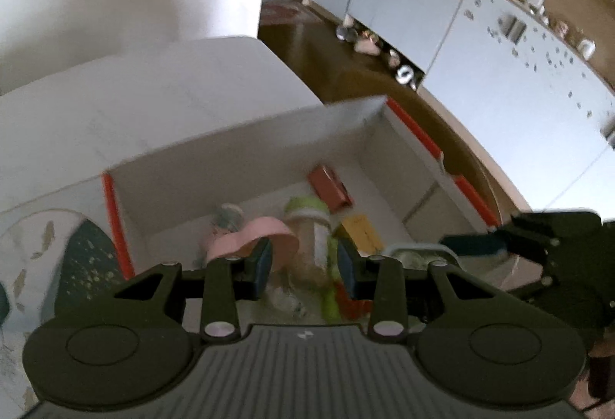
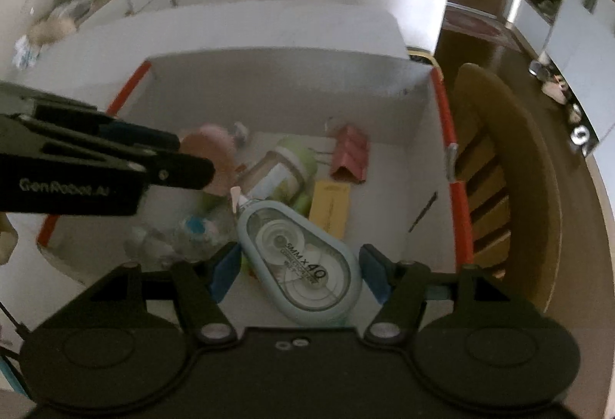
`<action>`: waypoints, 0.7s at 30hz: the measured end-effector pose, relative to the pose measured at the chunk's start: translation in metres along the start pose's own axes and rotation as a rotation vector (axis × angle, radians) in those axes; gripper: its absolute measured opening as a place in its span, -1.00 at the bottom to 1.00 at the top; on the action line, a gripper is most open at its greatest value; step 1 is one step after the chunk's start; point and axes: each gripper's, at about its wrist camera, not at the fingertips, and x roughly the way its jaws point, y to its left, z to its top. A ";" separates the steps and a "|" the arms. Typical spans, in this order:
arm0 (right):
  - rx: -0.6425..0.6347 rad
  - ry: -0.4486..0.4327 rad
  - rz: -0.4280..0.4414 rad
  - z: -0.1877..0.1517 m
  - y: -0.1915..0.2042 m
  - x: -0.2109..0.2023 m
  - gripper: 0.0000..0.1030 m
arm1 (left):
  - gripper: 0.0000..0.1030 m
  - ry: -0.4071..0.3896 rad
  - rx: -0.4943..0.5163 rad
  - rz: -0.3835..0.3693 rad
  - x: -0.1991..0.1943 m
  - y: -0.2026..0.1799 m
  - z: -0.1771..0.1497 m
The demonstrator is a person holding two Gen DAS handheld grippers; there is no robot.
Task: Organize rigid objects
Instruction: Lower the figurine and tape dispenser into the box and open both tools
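Jaws: your right gripper (image 2: 298, 271) clamps the blue tape dispenser (image 2: 303, 261); your left gripper (image 1: 303, 265) grips a pink tape roll (image 1: 250, 238), both above the white box (image 2: 284, 80) on a white table (image 2: 238, 30), cabinets (image 1: 499, 73) far right.

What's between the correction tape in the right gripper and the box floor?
No lid or wall: the box is open-topped. Under the correction tape in the right gripper lie a jar and a yellow packet; the floor to their right looks bare.
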 end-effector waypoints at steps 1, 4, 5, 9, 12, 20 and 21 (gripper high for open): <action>-0.012 0.006 -0.001 0.000 0.001 0.003 0.31 | -0.29 0.010 0.004 0.003 0.002 -0.002 -0.002; -0.032 0.023 0.001 0.000 0.002 0.013 0.31 | -0.29 0.038 -0.011 0.018 0.010 -0.001 -0.008; -0.037 0.029 0.000 0.000 0.002 0.016 0.31 | -0.29 0.046 -0.017 0.023 0.013 0.000 -0.009; -0.040 0.045 0.008 0.000 0.000 0.025 0.32 | -0.29 0.067 -0.032 0.051 0.018 0.004 -0.017; -0.036 0.045 0.015 0.000 -0.003 0.027 0.32 | -0.29 0.075 -0.042 0.057 0.018 0.005 -0.022; -0.026 0.025 0.028 0.000 -0.005 0.021 0.37 | -0.29 0.074 -0.075 0.081 0.017 0.006 -0.026; -0.021 0.019 0.031 0.000 -0.006 0.019 0.38 | -0.29 0.073 -0.077 0.084 0.017 0.006 -0.027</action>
